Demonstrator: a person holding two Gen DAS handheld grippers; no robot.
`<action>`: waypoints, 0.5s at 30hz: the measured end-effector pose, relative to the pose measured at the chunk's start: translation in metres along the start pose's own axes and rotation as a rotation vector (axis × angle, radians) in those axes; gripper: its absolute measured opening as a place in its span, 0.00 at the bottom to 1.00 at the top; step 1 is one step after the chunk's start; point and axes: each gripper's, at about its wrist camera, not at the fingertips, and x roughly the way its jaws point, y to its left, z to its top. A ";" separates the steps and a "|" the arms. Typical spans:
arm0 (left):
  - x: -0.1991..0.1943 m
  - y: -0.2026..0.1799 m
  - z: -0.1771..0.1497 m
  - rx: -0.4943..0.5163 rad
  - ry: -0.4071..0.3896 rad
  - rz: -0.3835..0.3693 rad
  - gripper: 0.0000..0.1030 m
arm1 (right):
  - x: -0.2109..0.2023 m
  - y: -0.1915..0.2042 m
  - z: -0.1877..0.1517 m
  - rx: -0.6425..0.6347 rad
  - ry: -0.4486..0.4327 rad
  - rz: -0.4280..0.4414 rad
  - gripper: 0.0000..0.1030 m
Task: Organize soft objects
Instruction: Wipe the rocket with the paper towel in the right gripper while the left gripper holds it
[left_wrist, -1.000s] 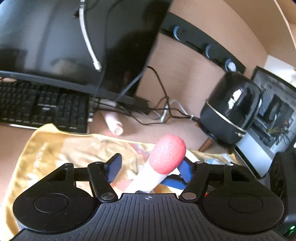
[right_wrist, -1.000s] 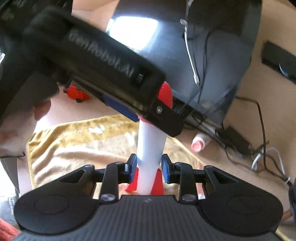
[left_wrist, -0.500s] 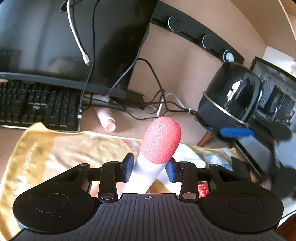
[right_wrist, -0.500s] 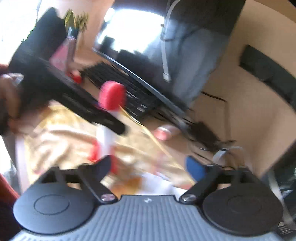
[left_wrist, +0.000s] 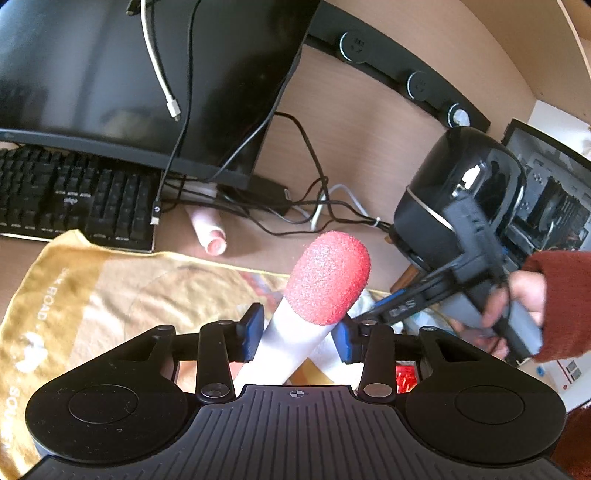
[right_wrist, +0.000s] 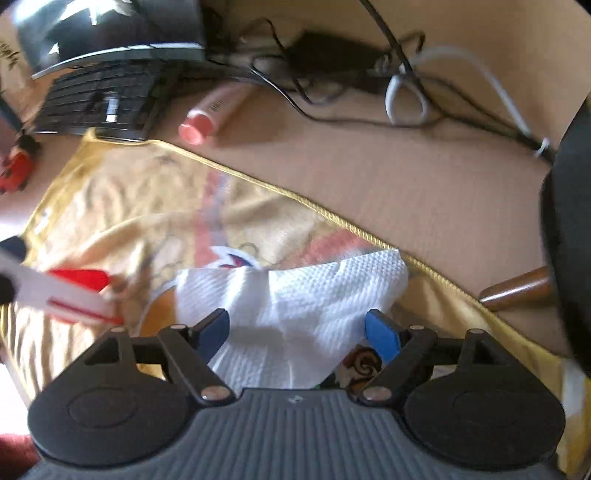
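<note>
**Op A:** Between my left claw (left_wrist: 297, 338) pads, low centre of the left view, sits the foam rocket (left_wrist: 314, 306), clamped on its white shaft. It looks light and squashy.

**Op B:** My right claw (right_wrist: 297, 330) hangs wide, jaws closing, nothing gripped; the paper towel (right_wrist: 295, 299) lies below on the yellow towel (right_wrist: 147, 192). It's flimsy, so I'd pinch a raised fold.

**Op A:** Any writing?

**Op B:** "ROAD" on the yellow towel's left edge; the rest is unreadable.
</note>
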 end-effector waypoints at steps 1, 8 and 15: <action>0.000 0.000 0.000 -0.002 0.002 0.003 0.42 | 0.006 0.003 0.002 -0.030 0.006 -0.010 0.79; 0.002 0.001 -0.002 -0.010 0.022 0.007 0.42 | -0.006 0.016 0.002 -0.126 -0.057 0.019 0.04; 0.006 -0.005 -0.002 0.026 0.050 0.014 0.43 | -0.098 0.012 0.001 0.037 -0.294 0.266 0.04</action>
